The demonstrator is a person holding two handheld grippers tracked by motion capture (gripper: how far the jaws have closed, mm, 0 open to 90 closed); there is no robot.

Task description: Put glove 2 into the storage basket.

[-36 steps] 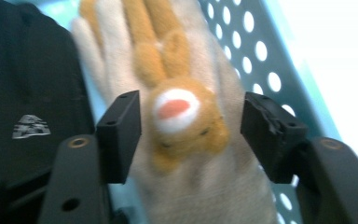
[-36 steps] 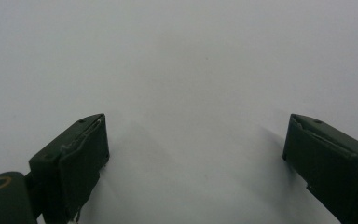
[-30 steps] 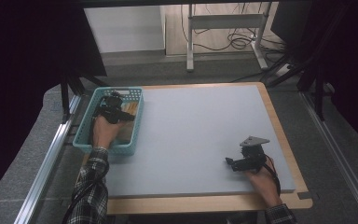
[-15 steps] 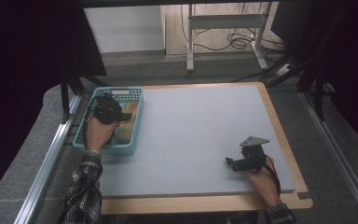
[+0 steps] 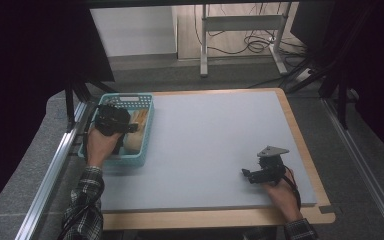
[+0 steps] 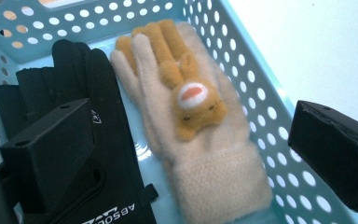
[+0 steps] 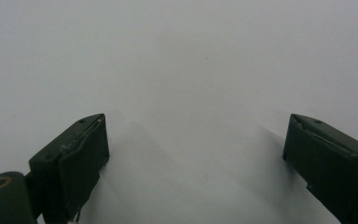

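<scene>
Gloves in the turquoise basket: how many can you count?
2. A black glove lies on the left of the basket in the left gripper view, a cream knit glove with an orange animal beside it. More may hide beneath.

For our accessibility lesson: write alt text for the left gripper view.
A cream knitted glove with an orange plush animal lies flat in a perforated turquoise basket beside a black glove; the open left gripper hangs above them.

Two gloves [image 6: 186,121] (one beige, one black [image 6: 98,154]), one basket [image 6: 261,93].
</scene>
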